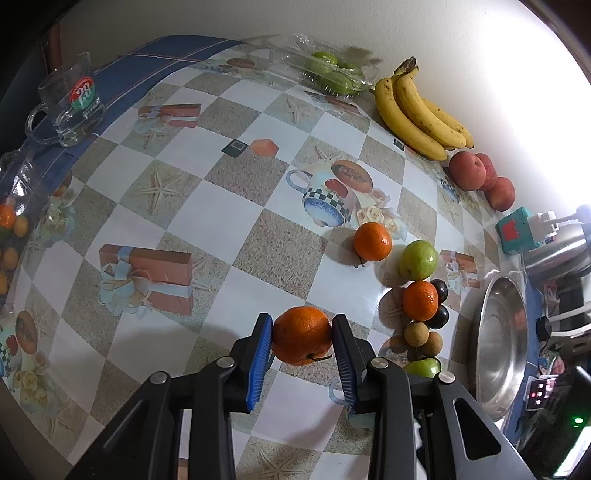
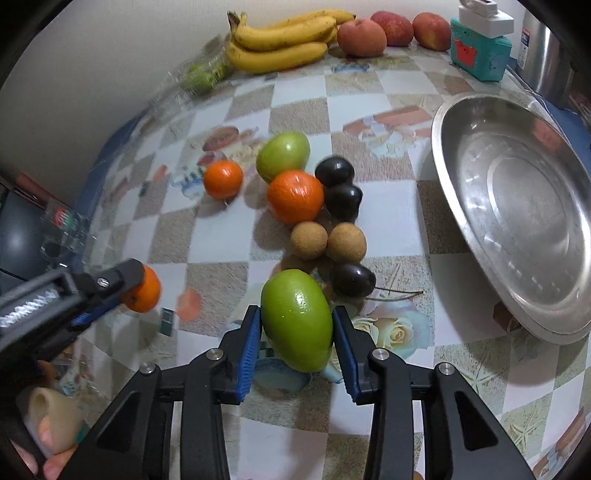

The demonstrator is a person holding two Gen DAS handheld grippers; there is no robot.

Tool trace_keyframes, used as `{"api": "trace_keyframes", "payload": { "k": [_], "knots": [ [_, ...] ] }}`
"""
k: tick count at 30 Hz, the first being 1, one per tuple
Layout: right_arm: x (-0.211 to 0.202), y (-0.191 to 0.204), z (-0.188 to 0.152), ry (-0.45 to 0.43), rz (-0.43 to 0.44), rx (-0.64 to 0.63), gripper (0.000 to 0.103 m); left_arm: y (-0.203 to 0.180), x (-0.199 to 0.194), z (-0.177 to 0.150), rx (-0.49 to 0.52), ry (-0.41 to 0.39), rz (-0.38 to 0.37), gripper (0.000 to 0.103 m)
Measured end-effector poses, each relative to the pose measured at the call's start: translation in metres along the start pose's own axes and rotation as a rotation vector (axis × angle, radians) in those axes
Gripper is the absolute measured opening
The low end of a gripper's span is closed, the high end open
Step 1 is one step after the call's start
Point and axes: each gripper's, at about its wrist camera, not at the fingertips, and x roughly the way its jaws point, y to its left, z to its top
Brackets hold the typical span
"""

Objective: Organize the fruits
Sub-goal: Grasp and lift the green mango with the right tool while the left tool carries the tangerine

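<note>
Two claws each hold fruit above the checked tabletop: the left claw is clamped on an orange, the right claw on a green mango, near a steel bowl.

plain off-white wall running behind the surface from 10 to 2 o'clock, checkered oilcloth with printed gift boxes, teapots and starfish, blue cloth edge at 10 o'clock, harsh glare blowing out 2 o'clock
</note>
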Motion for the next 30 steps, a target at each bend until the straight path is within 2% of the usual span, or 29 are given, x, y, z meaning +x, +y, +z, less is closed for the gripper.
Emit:
{"api": "trace_keyframes", "payload": {
  "k": [7,18,23,30],
  "knots": [
    [-0.025,-0.002,0.016,-0.063,0.01,0.04,0.04,-0.01,-0.003,0.008,0.022,-0.009,-0.002,0.036],
    [-0.043,-0.016,0.052,-0.147,-0.02,0.129,0.04,-0.054,-0.003,0.031,0.085,-0.026,-0.036,0.036],
    [-0.045,-0.041,0.062,-0.168,-0.043,0.197,0.04,-0.085,0.003,0.036,0.136,-0.019,-0.053,0.036],
    [-0.056,-0.098,0.074,-0.201,-0.143,0.307,0.04,-0.145,0.017,0.032,0.255,0.004,-0.106,0.036]
  ]
}}
